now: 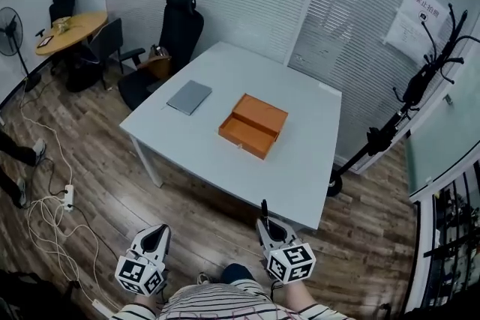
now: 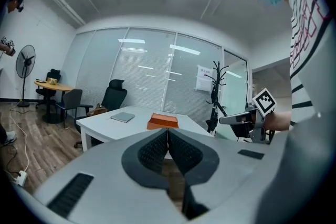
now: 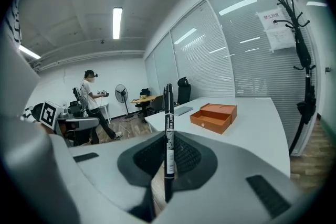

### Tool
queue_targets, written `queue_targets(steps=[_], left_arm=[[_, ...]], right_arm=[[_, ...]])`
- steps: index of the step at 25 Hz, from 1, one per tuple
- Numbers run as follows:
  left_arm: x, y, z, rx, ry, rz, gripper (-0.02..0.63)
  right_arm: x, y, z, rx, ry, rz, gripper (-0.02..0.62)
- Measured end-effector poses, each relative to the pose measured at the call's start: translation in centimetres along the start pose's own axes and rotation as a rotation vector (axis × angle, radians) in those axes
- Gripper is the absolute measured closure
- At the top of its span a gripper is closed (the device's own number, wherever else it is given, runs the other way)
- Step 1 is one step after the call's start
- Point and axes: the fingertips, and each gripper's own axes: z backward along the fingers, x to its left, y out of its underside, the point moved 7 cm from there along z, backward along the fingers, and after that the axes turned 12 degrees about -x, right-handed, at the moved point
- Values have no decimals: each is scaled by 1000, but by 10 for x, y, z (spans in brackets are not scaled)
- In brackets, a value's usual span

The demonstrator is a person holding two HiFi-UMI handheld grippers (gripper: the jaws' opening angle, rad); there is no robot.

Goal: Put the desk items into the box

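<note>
An open orange box [image 1: 253,125] lies near the middle of the white table [image 1: 300,176], and a grey notebook [image 1: 189,97] lies to its left. Both grippers hang in front of the table's near edge, over the floor. My right gripper [image 1: 267,227] is shut on a black pen [image 1: 263,207] that stands upright between its jaws. In the right gripper view the pen [image 3: 168,128] rises past the pads, with the box [image 3: 214,115] beyond it. My left gripper [image 1: 158,234] is shut with nothing in it; in its own view the pads [image 2: 155,150] meet.
A black office chair [image 1: 176,34] stands at the table's far left corner. A coat stand [image 1: 420,86] is at the right by the glass wall. A round table [image 1: 71,30], a fan [image 1: 9,30] and floor cables [image 1: 45,213] are at the left. Another person [image 3: 90,97] stands far off.
</note>
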Motion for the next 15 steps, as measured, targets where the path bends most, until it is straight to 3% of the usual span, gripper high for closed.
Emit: queue_targets(steps=[8,15], left_arm=[[29,9,-57,36,13,28,583],[43,-1,-139,24,59,1,583]], right_arm=[[-34,-4,-50,19,45,-12,555],[-81,-21,-103,1,52,4,555]])
